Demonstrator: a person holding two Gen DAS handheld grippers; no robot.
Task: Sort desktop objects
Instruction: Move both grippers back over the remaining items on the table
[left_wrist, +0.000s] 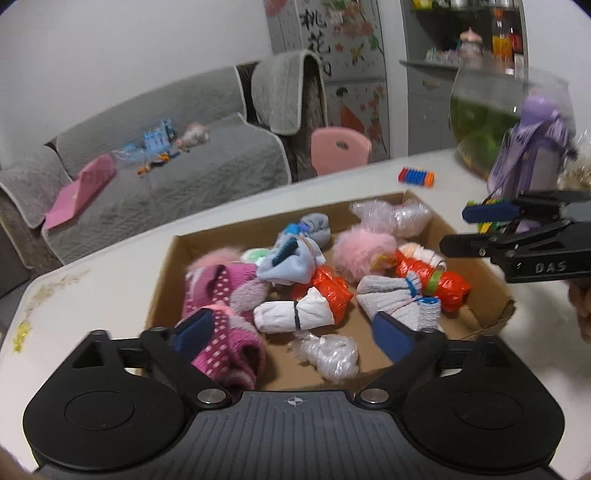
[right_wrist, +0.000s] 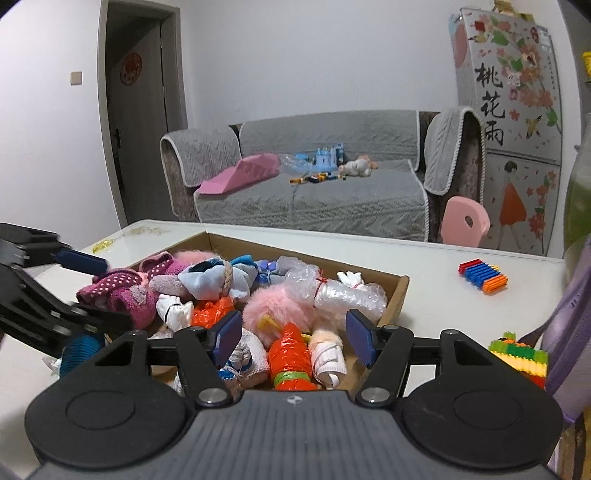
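Note:
A shallow cardboard box (left_wrist: 162, 280) on the white table holds several tied bundles: a magenta dotted sock (left_wrist: 221, 321), a white roll (left_wrist: 295, 314), orange bag rolls (left_wrist: 443, 280), a pink fluffy ball (left_wrist: 364, 245) and a clear bag bundle (left_wrist: 332, 356). My left gripper (left_wrist: 295, 334) is open and empty over the box's near edge. My right gripper (right_wrist: 293, 338) is open and empty above an orange roll (right_wrist: 290, 360); it also shows in the left wrist view (left_wrist: 465, 229) at the box's right side. The box (right_wrist: 400, 291) also shows in the right wrist view.
A striped block toy (left_wrist: 416, 176) lies on the table beyond the box. A glass fishbowl (left_wrist: 487, 110), a purple bottle (left_wrist: 524, 155) and a stack of coloured bricks (right_wrist: 519, 354) stand at the right. A pink chair (left_wrist: 340, 147) and a grey sofa (left_wrist: 166, 166) are behind.

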